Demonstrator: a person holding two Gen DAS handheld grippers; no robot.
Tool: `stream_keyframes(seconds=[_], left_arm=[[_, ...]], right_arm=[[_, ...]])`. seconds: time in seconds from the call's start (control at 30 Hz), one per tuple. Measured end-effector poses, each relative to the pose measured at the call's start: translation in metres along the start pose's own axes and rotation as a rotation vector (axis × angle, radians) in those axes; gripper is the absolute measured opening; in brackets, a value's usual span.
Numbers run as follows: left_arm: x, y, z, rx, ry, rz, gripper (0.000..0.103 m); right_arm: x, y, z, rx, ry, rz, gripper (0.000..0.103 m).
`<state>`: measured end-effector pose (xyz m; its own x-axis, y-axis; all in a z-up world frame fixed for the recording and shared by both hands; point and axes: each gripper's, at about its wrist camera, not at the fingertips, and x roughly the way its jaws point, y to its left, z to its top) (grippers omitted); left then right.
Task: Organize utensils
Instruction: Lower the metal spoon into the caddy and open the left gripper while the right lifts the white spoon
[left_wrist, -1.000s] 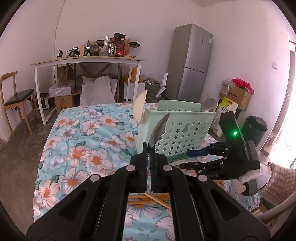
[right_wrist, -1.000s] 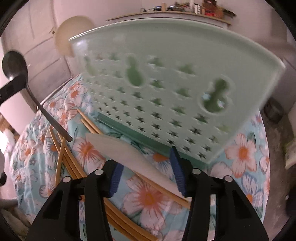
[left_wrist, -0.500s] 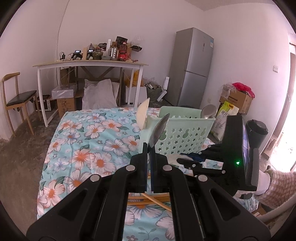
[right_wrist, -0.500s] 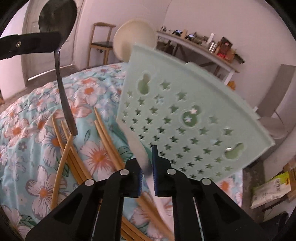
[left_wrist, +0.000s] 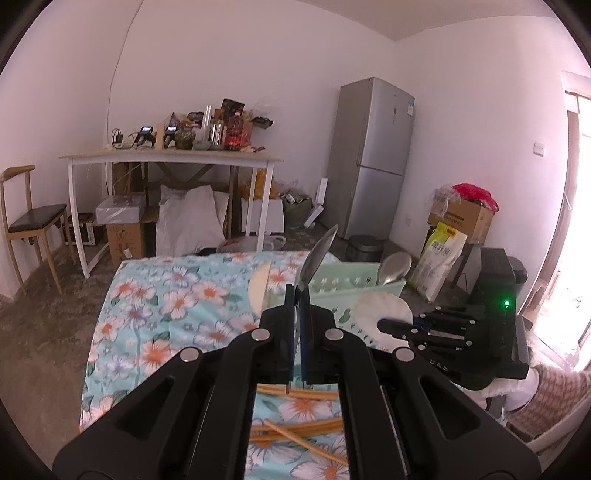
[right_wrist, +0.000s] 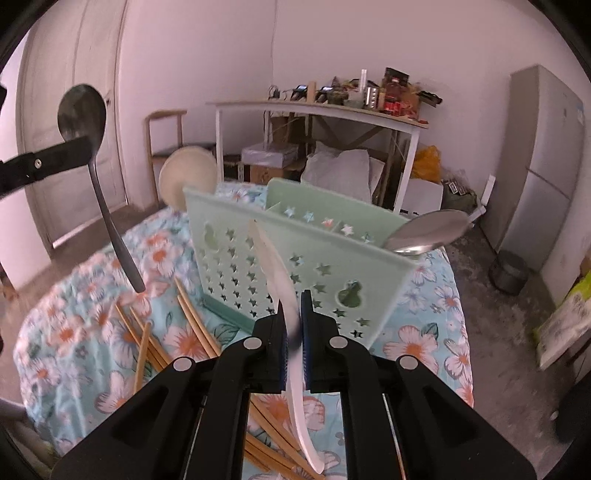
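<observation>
My left gripper (left_wrist: 297, 325) is pinched on a metal spoon (right_wrist: 90, 162), bowl up, above the chopsticks (right_wrist: 147, 347) lying on the flowered cloth (right_wrist: 74, 317). My right gripper (right_wrist: 293, 332) clamps a white spoon (right_wrist: 275, 277), blurred, seemingly edge-on, before the green caddy (right_wrist: 317, 258). Another steel spoon (right_wrist: 430, 232) stands in its right compartment.

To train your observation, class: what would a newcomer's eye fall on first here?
Probably the two lifted spoons: the left tongs shut on a dark metal spoon, and the right tongs shut on a white plastic spoon. Behind stands the mint-green star-perforated utensil holder, above wooden chopsticks scattered on the floral cloth.
</observation>
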<state>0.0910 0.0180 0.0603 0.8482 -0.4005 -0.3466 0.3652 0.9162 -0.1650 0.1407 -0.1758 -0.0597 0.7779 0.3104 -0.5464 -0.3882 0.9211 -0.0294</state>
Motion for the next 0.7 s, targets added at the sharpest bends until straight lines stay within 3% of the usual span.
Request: stream_keyframes(seconds=[0.17,0.43,0.53,0.7], left_arm=[[0.0,-0.001,0.025,-0.027,-0.05,-0.035,0.001],[0.021,-0.003,0.078,-0.067,-0.199,-0.065,0.001],[0.037,-0.002,0.085,-0.08,-0.222,-0.055,0.001],[0.072,0.006,0.076,-0.132,-0.191,-0.045,0.001]], right_arm=[[-0.024,-0.018,0.003,0.08,-0.058,0.043,0.006],[-0.046,-0.031,0.008,0.147,-0.12,0.079,0.006],[-0.052,-0.031,0.008,0.152,-0.126,0.075,0.006],[-0.051,-0.037,0.006,0.182,-0.119,0.087,0.006]])
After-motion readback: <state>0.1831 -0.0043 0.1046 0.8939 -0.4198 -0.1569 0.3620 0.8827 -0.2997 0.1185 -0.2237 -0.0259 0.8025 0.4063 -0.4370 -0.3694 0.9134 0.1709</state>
